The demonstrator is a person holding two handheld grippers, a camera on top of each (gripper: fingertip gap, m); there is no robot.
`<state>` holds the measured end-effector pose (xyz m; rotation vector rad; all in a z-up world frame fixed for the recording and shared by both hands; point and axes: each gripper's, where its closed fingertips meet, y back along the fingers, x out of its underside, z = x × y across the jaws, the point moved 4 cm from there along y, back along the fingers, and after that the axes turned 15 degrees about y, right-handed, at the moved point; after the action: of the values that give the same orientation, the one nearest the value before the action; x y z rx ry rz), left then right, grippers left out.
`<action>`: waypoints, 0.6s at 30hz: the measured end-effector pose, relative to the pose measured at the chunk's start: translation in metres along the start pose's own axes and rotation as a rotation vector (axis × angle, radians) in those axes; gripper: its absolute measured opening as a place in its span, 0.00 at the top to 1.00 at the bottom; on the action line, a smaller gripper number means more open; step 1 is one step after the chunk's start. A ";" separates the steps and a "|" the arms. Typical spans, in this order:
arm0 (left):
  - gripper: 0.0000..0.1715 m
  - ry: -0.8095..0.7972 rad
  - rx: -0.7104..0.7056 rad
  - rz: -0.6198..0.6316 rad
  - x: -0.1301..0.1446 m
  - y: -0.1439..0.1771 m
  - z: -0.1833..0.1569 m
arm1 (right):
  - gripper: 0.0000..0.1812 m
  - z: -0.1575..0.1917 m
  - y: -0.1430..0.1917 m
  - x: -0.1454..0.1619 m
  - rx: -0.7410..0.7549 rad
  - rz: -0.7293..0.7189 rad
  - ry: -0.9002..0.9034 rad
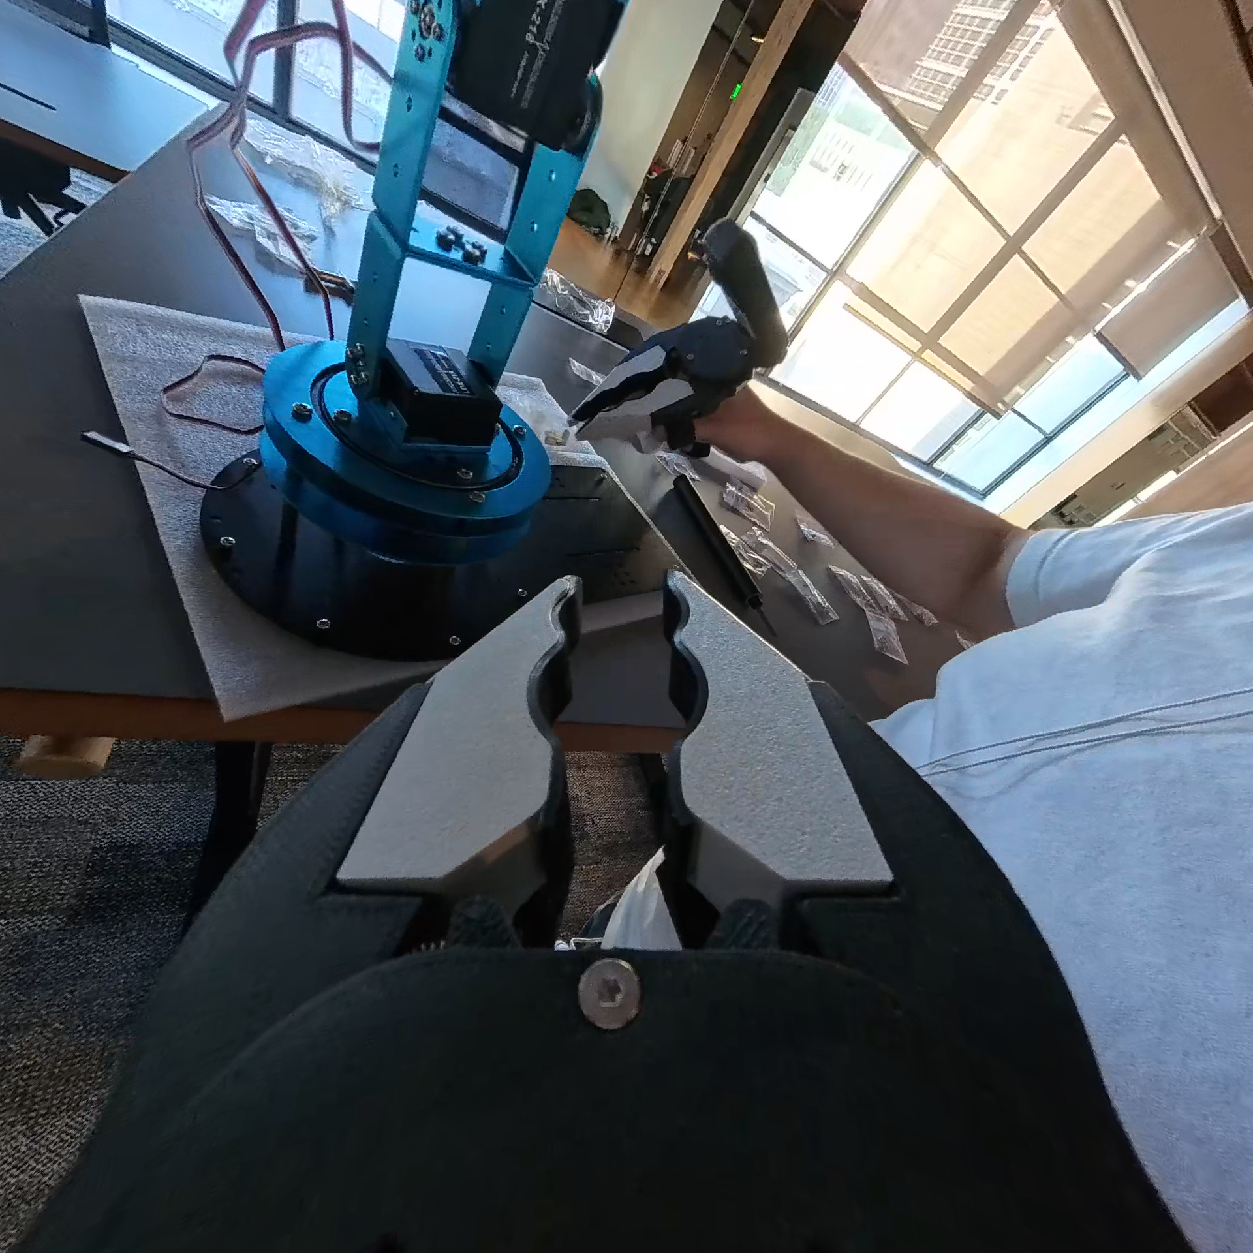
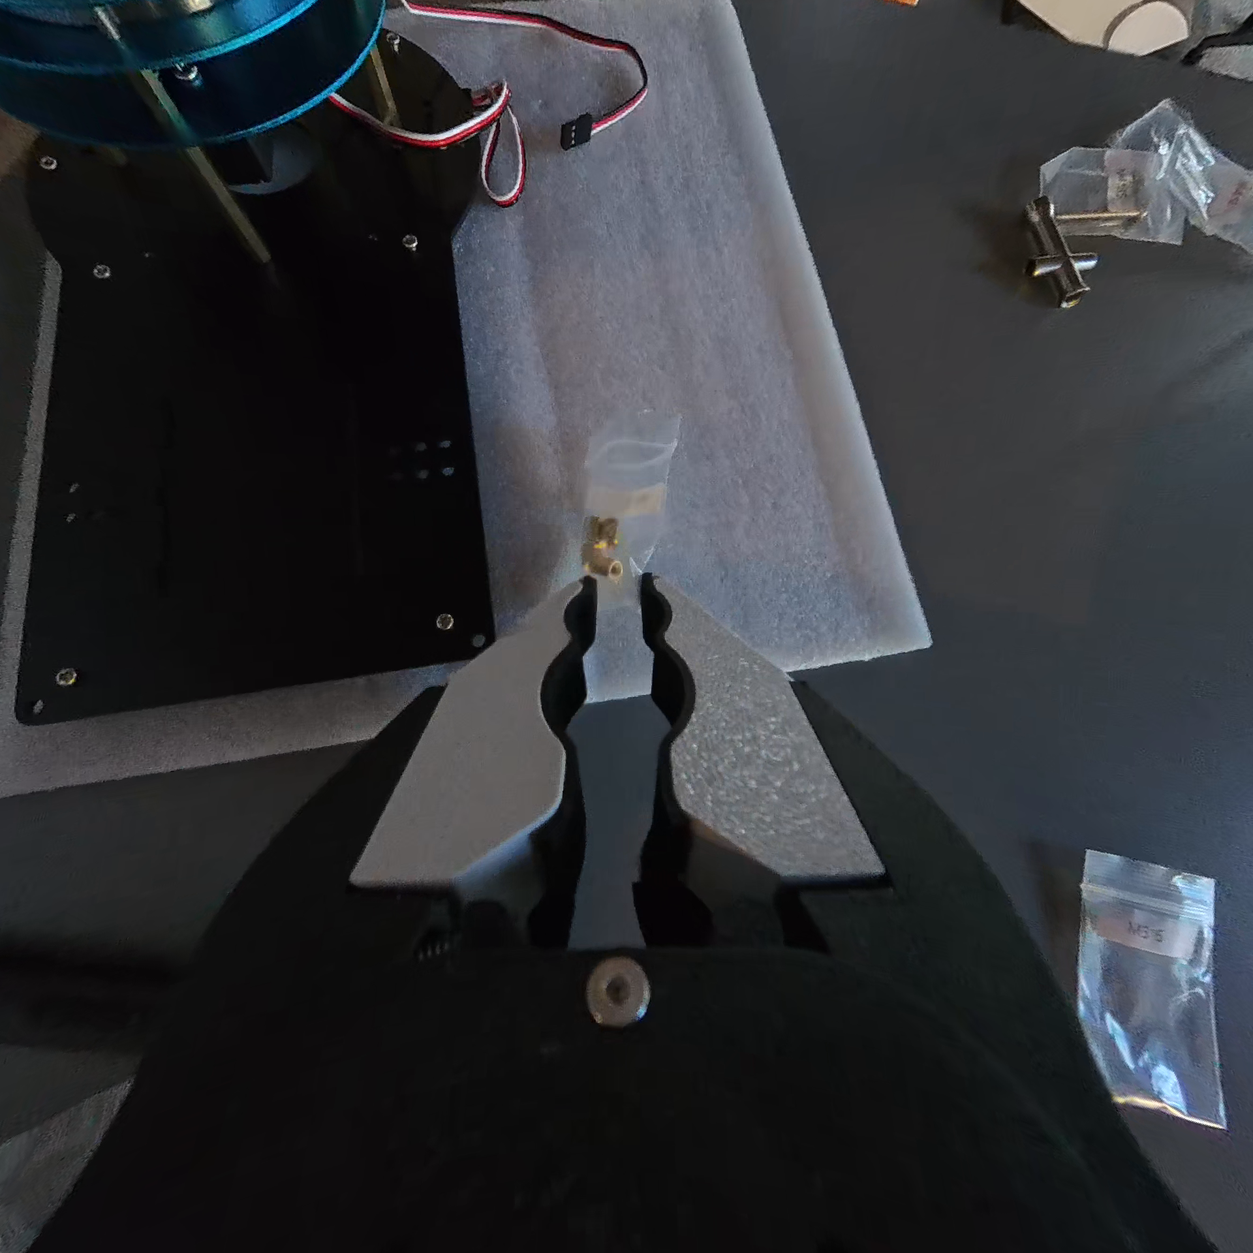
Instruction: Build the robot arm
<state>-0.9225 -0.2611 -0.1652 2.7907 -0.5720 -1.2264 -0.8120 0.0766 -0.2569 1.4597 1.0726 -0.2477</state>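
While the right tool is held low over the white foam sheet, its fingers are parted slightly and nothing is clamped; a small clear bag of brass fittings lies just beyond the tips, perhaps touched by them. Such slippery film could be pushed along the foam rather than gripped, or pinched only at a corner and dropped. The black base plate of the blue robot arm kit lies close beside and could be knocked, and its servo lead snagged. The left tool is held off the bench edge, apart and empty.
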 end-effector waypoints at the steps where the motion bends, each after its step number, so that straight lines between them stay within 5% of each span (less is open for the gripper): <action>1: 0.87 0.001 -0.001 0.000 0.000 0.000 0.001 | 0.94 0.000 0.000 0.000 -0.014 0.001 -0.007; 11: 0.88 0.009 -0.007 -0.002 0.000 0.003 0.005 | 0.99 -0.007 0.007 -0.006 -0.098 -0.053 -0.122; 18: 0.88 0.011 -0.005 -0.005 -0.001 0.003 0.006 | 1.00 -0.020 0.021 -0.012 -0.296 0.109 -0.214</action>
<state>-0.9288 -0.2627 -0.1679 2.7947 -0.5607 -1.2112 -0.8120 0.0924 -0.2302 1.1914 0.8158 -0.1556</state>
